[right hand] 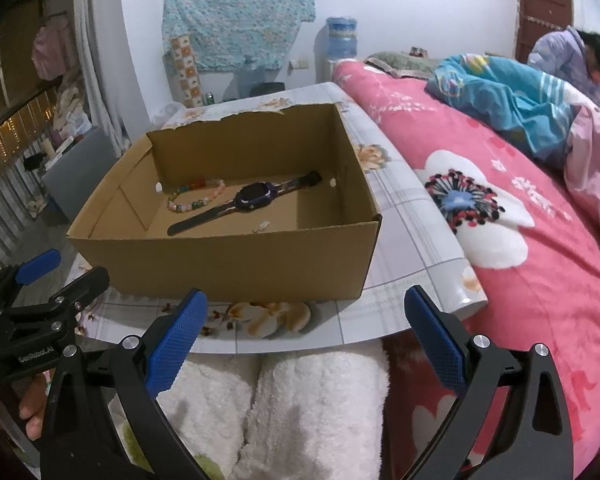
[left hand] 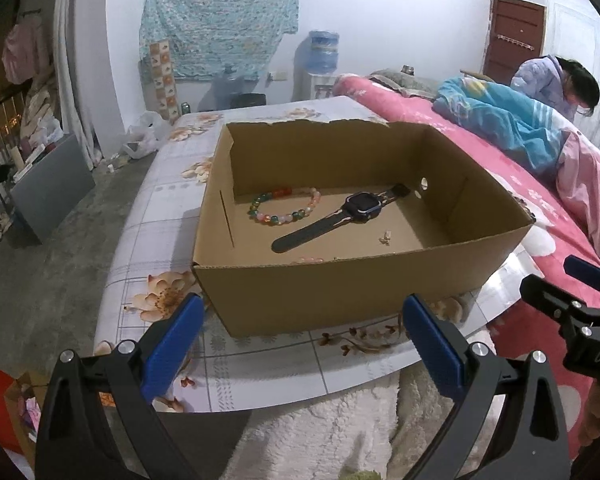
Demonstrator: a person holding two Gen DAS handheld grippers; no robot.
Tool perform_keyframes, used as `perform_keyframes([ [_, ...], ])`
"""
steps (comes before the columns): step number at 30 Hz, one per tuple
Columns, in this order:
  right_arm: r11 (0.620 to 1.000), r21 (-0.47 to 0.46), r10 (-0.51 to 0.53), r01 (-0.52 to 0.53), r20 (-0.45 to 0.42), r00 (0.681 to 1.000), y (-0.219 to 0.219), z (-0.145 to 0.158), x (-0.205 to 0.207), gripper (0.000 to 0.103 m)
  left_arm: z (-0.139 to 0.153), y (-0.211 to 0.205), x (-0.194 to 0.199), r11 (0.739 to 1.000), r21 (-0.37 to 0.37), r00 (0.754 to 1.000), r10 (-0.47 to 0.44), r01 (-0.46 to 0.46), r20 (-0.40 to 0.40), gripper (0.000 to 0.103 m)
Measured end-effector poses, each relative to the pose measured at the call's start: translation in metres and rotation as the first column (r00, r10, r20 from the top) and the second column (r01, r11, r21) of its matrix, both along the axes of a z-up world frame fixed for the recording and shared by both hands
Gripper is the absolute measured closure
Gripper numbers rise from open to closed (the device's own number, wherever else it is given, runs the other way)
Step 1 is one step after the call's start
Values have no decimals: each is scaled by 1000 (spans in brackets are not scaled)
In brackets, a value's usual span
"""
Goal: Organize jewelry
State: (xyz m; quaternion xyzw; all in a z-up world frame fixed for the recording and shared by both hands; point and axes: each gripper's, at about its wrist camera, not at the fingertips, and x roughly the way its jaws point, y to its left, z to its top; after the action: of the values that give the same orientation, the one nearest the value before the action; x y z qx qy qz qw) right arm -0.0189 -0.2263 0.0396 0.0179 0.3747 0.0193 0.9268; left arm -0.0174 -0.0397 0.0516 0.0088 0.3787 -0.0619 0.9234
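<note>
An open cardboard box [left hand: 332,292] stands on a floral table [left hand: 260,354]. Inside it lie a coloured bead bracelet [left hand: 286,204], a dark wristwatch [left hand: 358,210] and a small pale earring-like piece [left hand: 386,237]. The right wrist view shows the box [right hand: 220,264], the bracelet [right hand: 196,198], the watch [right hand: 254,196] and the small piece [right hand: 262,227]. My left gripper [left hand: 302,316] is open and empty in front of the box's near wall. My right gripper [right hand: 306,308] is open and empty, near the table's front edge, right of the left gripper [right hand: 40,276].
A bed with a pink floral quilt [right hand: 520,240] and a blue blanket [left hand: 508,120] runs along the table's right side. A person [left hand: 560,80] leans at its far end. White fluffy fabric [right hand: 300,400] lies below the grippers. Clutter stands on the floor at left.
</note>
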Motion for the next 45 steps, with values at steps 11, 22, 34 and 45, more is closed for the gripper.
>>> perform_keyframes([
  [11, 1000, 14, 23, -23, -29, 999, 4, -3, 9, 8, -6, 1, 11, 998, 10, 997, 55, -55, -56, 6],
  [22, 999, 32, 35, -34, -46, 998, 6, -4, 16, 8, -7, 3, 18, 993, 31, 991, 115, -113, -74, 6],
  [34, 999, 40, 37, -35, -56, 998, 6, -5, 18, 8, -4, 7, 24, 990, 21, 988, 142, -141, -65, 6],
  [45, 998, 43, 37, -35, -56, 998, 6, -4, 19, 8, -3, 6, 24, 990, 20, 987, 144, -143, -68, 6],
])
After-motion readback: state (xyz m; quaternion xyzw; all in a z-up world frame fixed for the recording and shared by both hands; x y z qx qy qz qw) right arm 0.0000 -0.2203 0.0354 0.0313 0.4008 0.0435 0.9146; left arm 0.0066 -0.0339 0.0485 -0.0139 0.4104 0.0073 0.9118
